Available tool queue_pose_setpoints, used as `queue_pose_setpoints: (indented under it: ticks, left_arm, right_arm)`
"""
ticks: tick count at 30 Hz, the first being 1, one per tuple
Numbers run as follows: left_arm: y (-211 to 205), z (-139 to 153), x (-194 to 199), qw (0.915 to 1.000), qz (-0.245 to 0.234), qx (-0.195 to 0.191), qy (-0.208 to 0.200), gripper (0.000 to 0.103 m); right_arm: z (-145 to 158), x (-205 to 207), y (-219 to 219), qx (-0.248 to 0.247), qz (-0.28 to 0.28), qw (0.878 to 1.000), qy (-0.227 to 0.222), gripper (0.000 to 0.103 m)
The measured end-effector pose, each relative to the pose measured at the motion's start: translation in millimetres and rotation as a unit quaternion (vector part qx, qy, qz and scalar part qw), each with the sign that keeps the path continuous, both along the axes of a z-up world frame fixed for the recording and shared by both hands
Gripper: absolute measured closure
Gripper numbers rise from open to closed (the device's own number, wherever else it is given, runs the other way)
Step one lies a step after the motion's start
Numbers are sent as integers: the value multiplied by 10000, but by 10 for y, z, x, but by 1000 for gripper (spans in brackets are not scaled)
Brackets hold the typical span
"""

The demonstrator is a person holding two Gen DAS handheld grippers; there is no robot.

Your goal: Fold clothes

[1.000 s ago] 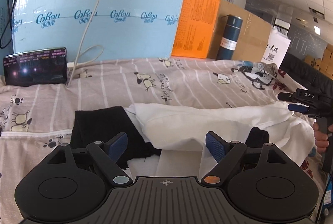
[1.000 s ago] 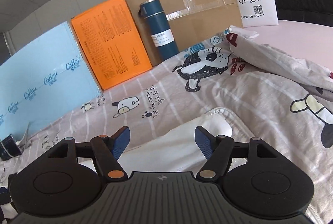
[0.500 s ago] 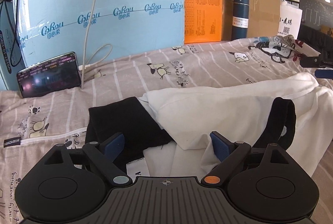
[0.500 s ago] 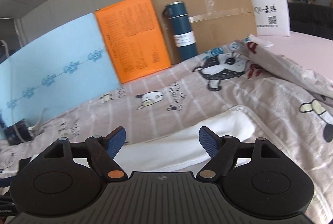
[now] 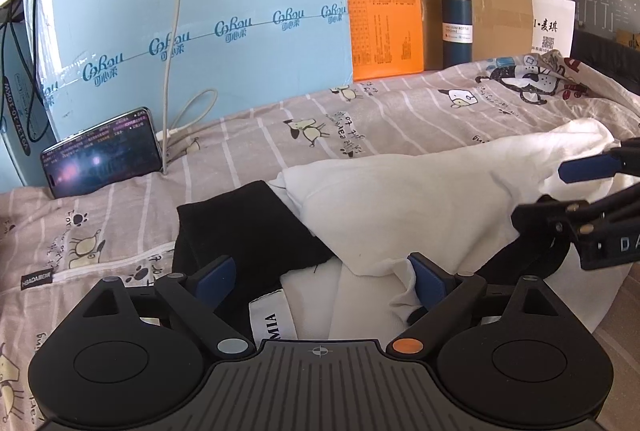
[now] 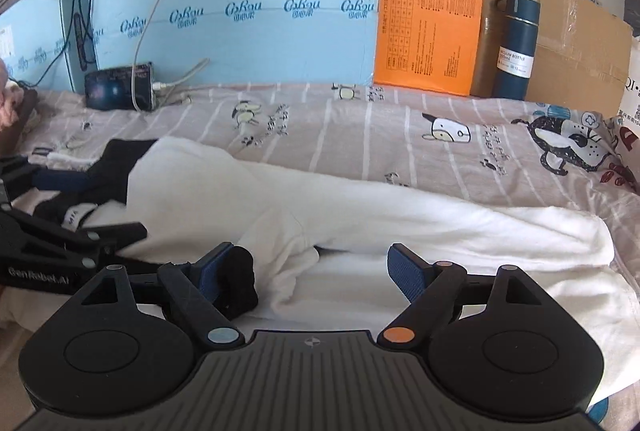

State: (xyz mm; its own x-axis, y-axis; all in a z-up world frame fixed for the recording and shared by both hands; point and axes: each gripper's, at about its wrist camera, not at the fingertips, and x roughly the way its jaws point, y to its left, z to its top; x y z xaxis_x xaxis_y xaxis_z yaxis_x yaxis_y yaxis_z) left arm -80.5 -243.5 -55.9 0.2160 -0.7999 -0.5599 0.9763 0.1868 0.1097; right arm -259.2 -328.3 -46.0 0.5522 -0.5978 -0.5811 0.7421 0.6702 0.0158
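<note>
A: Where is the garment?

B: The white garment lies folded lengthwise across the cartoon-print bedsheet, its black sleeve at the left end and a black cuff near the front edge. A label reading "MIA" shows at the collar.

A: And the left gripper?

B: The left gripper hangs over the collar end with its blue pads well apart. The jaws are opening, wider than a second ago. Cloth lies under and between them, but the pads are not pressing on it. The right pad touches a white fold.

A: The right one?

B: The right gripper also has its jaws opening, wider than before. The black cuff sits against its left pad, but nothing is clamped. Compared with a second ago, its view has levelled out and swung left: then it looked over the garment's far right tip toward the white bag, now it faces the middle of the fold, and the left gripper shows at its left edge.

A: Anything changed in the left view?

B: The tilt has eased, and the right gripper now reaches in from the right edge over the white cloth, closer than before.

A: The background?

B: Blue foam board, orange box, dark blue bottle, cardboard box, and a phone propped at far left.
</note>
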Motion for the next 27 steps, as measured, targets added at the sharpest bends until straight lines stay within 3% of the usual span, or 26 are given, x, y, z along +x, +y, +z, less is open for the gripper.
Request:
queue_pose_setpoints:
  ticks: [7, 15, 19, 22, 27]
  left_arm:
    - [87, 138, -101, 9990, -158, -402, 70, 9]
    - [-178, 230, -542, 9958, -707, -568, 89, 9]
    - [-358, 143, -731, 9946, -975, -337, 94, 9]
    - [-414, 46, -797, 9944, -1044, -134, 23, 8]
    - [-417, -37, -844, 9945, -1043, -22, -81, 4]
  right_arm:
    - [-7, -464, 135, 122, 31, 9982, -593, 20]
    - [39, -1009, 30, 128, -763, 9912, -1073, 17]
    - [-10, -1295, -107, 239, -1281, 9832, -1277, 17]
    - [-28, -1421, -206, 315, -1277, 9808, -1441, 17]
    - [-29, -1375, -442, 409, -1583, 9807, -1072, 17]
